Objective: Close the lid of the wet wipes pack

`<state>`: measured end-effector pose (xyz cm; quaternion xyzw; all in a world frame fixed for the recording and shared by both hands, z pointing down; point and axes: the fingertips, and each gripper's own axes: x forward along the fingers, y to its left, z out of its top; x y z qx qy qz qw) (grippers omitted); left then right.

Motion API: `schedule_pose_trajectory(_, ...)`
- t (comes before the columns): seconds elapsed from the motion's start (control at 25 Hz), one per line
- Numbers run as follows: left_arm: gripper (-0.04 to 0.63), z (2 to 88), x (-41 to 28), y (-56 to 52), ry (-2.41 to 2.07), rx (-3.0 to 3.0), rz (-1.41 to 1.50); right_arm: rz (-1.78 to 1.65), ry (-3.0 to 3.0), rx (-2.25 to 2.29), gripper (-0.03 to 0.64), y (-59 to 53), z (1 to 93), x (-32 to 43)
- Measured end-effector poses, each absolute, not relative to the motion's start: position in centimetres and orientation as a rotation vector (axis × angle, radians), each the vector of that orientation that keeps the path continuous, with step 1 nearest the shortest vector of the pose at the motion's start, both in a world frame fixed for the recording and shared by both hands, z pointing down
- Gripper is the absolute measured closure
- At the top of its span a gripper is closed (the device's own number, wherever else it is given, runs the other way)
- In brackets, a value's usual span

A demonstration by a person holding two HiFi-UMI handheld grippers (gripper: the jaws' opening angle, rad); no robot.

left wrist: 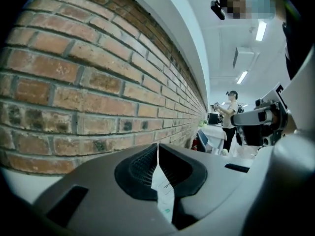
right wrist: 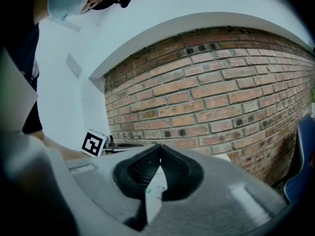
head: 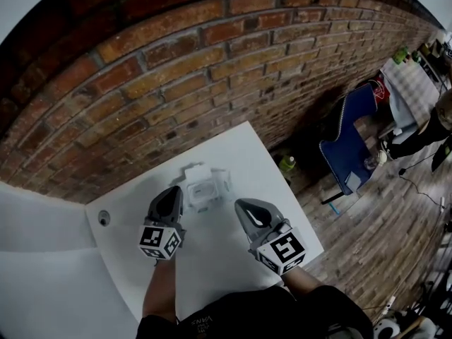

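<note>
The wet wipes pack (head: 205, 189) is a white packet lying on the white table (head: 226, 260) near the brick wall. It is too small here to tell how its lid stands. My left gripper (head: 169, 193) hovers just left of the pack and my right gripper (head: 248, 205) just right of it, both pointing toward the wall. In the left gripper view the left gripper (left wrist: 157, 145) has its jaws together at the tips, with nothing of the pack between them. The right gripper (right wrist: 158, 145) looks the same in the right gripper view. The pack is in neither gripper view.
A brick wall (head: 212, 69) runs behind the table. A small hole (head: 104, 217) sits in the table's left part. On the floor to the right are a green bottle (head: 287, 163) and a blue chair (head: 349, 143). A person (left wrist: 230, 117) stands far off.
</note>
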<state>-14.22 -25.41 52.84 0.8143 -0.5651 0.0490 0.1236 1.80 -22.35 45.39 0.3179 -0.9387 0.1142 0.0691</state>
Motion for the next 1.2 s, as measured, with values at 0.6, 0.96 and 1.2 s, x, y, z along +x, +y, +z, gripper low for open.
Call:
schedule_pose_trajectory(0.6, 0.581, 59.3, -15.4, -30.4, -1.462, 2.235, 0.34, 0.41, -2.798, 0.889, 0.618, -24.6, 48.7, 0.1)
schedule_pose_trajectory(0.96, 0.486, 61.3, -15.4, -32.0, -1.39, 2.195, 0.395, 0.419, -2.78, 0.881, 0.618, -25.3, 50.1, 0.1)
schedule_pose_trajectory(1.2, 0.428, 62.6, -14.9, -32.9, -1.296, 2.182, 0.403, 0.461, -2.748, 0.876, 0.618, -25.3, 51.0, 0.2)
